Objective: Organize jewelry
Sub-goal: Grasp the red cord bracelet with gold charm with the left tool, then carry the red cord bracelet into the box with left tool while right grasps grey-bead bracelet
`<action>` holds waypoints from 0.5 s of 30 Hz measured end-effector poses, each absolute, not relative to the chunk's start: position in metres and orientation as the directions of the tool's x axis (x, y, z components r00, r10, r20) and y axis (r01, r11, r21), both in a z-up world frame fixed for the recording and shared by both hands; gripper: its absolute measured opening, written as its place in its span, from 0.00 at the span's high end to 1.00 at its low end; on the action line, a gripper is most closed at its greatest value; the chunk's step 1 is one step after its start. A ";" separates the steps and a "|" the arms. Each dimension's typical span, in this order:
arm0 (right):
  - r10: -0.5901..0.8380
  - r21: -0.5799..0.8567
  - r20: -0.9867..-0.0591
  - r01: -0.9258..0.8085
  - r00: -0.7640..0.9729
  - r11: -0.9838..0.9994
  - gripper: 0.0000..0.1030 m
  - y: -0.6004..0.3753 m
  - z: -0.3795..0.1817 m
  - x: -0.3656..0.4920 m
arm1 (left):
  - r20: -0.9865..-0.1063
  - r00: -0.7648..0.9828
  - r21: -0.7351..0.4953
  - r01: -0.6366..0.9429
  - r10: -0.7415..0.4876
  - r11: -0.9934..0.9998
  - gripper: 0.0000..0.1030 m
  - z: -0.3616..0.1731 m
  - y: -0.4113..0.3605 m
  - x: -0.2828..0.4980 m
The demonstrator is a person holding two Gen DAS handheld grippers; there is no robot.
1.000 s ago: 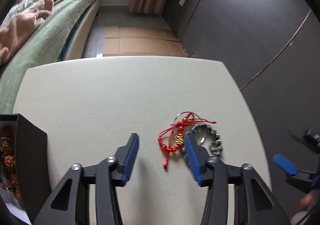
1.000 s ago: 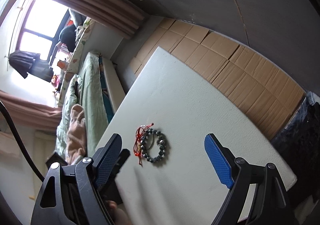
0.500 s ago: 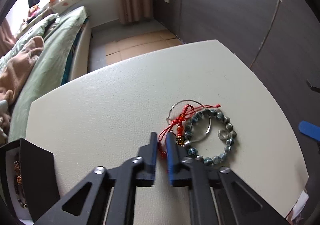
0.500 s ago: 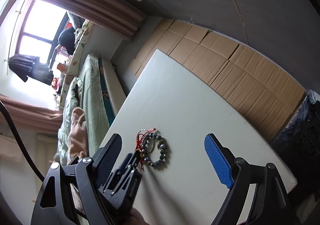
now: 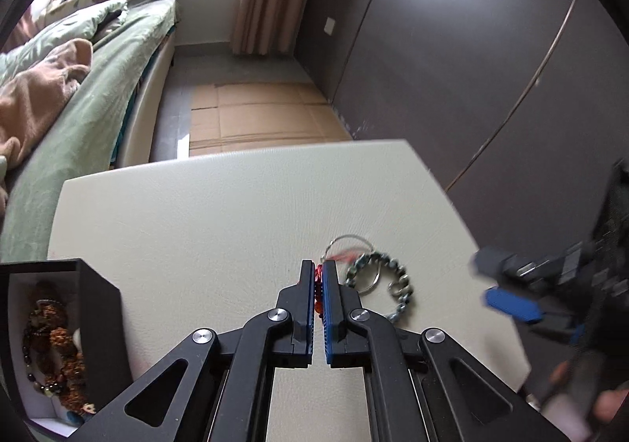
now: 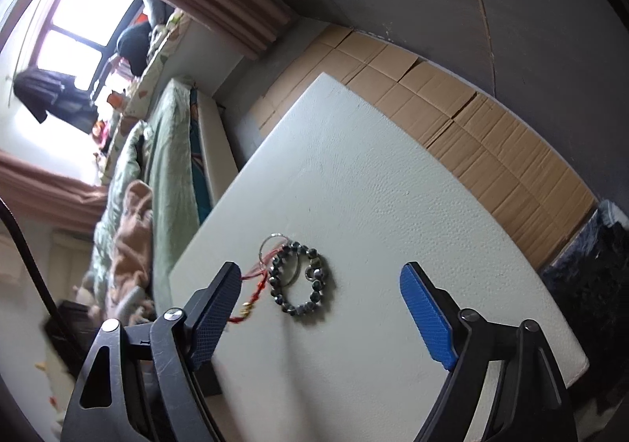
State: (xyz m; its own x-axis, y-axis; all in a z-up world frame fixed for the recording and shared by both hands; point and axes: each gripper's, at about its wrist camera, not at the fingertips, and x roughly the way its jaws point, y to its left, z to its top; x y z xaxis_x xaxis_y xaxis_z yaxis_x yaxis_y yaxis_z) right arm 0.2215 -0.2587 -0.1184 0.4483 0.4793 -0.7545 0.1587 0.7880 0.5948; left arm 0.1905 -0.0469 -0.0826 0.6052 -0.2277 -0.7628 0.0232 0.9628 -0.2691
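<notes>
My left gripper (image 5: 319,269) is shut on a red cord bracelet (image 5: 319,287), which stretches away from the pile; the cord also shows in the right wrist view (image 6: 257,287) with a gold charm. A grey-green bead bracelet (image 5: 393,281) and a thin silver bangle (image 5: 348,241) lie on the white table (image 5: 196,226). They show in the right wrist view as bead bracelet (image 6: 302,281) and bangle (image 6: 271,245). My right gripper (image 6: 320,294) is open and empty, just in front of the beads. A black jewelry box (image 5: 59,340) at the left holds several amber bead strings.
The right gripper's blue pad shows at the table's right edge in the left wrist view (image 5: 511,304). A bed with green cover (image 5: 78,108) stands left of the table. Cardboard sheets (image 5: 255,116) cover the floor beyond. A dark wardrobe wall (image 5: 471,68) stands to the right.
My left gripper closed on the red cord bracelet and is pulling it away from the bead bracelet and bangle. The right gripper stayed open and moved slightly closer to the beads.
</notes>
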 end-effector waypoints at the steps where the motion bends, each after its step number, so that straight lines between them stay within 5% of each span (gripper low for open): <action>1: 0.478 0.589 -0.760 0.154 0.441 0.793 0.33 -0.256 -0.120 0.223 | -0.753 0.613 -0.285 0.022 -0.238 0.958 0.97 -0.078 -0.044 0.188; 7: 0.461 0.541 -0.790 0.105 0.403 0.834 0.62 -0.236 -0.128 0.226 | -0.716 0.642 -0.343 0.018 -0.274 0.939 0.97 -0.063 -0.030 0.180; 15: 0.383 0.442 -0.836 0.068 0.394 0.895 0.65 -0.217 -0.133 0.229 | -0.687 0.662 -0.394 0.008 -0.300 0.919 0.97 -0.053 -0.012 0.168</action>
State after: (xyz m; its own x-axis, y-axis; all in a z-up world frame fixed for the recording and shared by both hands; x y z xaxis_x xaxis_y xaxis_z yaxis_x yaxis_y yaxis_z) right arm 0.2292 -0.2173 -0.1335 0.3943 0.3827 -0.8355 0.0680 0.8945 0.4418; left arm 0.1683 -0.0119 -0.0529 0.6620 -0.3001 -0.6868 0.0079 0.9191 -0.3939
